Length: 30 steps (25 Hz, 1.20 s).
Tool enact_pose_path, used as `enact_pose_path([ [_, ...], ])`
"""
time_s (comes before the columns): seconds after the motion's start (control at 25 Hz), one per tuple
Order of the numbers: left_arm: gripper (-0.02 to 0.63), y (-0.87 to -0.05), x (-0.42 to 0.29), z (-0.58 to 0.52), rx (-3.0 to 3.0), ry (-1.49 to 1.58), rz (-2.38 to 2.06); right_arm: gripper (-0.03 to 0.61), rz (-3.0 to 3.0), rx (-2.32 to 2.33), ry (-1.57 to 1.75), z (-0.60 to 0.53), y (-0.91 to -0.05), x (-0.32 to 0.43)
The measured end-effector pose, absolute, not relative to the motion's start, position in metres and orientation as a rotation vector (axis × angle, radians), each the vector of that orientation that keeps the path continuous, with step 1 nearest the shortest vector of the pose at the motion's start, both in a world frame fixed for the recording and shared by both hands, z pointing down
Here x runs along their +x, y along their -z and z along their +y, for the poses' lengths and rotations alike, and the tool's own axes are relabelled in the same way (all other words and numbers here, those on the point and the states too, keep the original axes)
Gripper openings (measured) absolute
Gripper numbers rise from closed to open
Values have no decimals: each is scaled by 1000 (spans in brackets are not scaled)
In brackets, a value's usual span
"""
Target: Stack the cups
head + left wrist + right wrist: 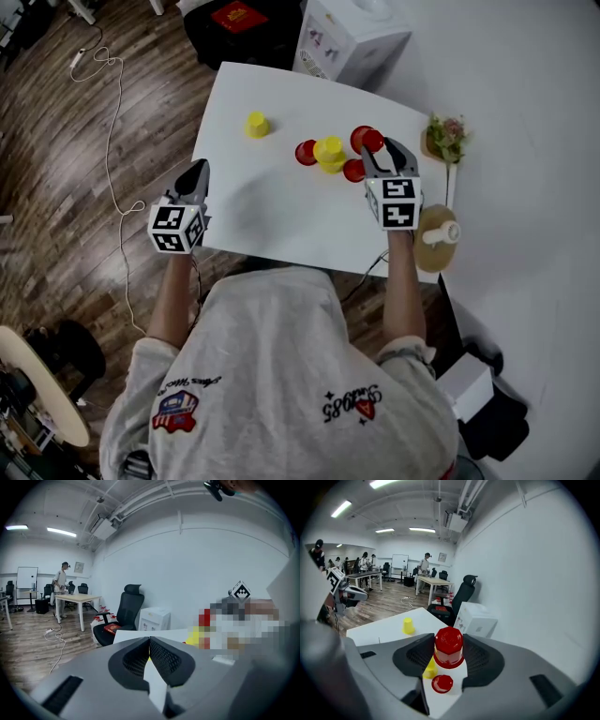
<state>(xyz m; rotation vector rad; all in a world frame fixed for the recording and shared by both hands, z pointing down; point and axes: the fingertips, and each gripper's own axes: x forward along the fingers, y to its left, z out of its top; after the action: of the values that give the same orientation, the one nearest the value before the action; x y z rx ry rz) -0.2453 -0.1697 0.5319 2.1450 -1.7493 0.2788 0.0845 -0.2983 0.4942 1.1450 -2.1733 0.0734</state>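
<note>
White desk (272,220) is set with loose cups. Left claw (199,169) is pressed together, empty, parked at the desk edge. Red cup (448,647) is pinched upside-down in right claw (382,150), held near yellow cups (329,153), likely for stacking.

A red cup (449,645), a yellow cup (257,124), a white table (272,211) — black-and-white patterned marker cube (176,228)

Left claw (198,170) pinched together; right claw (385,150) clamps a red cup (449,645).
</note>
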Motion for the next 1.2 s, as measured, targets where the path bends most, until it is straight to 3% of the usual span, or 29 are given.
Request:
enact_pose_path([
  [0.28,6,-542,-233,-185,2133,-308,-1723,192,-2087,1064,-330,-302,-571,114],
  [0.88,6,-562,-229,-198,2108,-336,-1697,196,-2083,1009,-448,-307,-607,108],
  [1.2,6,-561,-235,-194,2113,-322,-1684,258,-2086,1038,-407,-303,-598,103],
])
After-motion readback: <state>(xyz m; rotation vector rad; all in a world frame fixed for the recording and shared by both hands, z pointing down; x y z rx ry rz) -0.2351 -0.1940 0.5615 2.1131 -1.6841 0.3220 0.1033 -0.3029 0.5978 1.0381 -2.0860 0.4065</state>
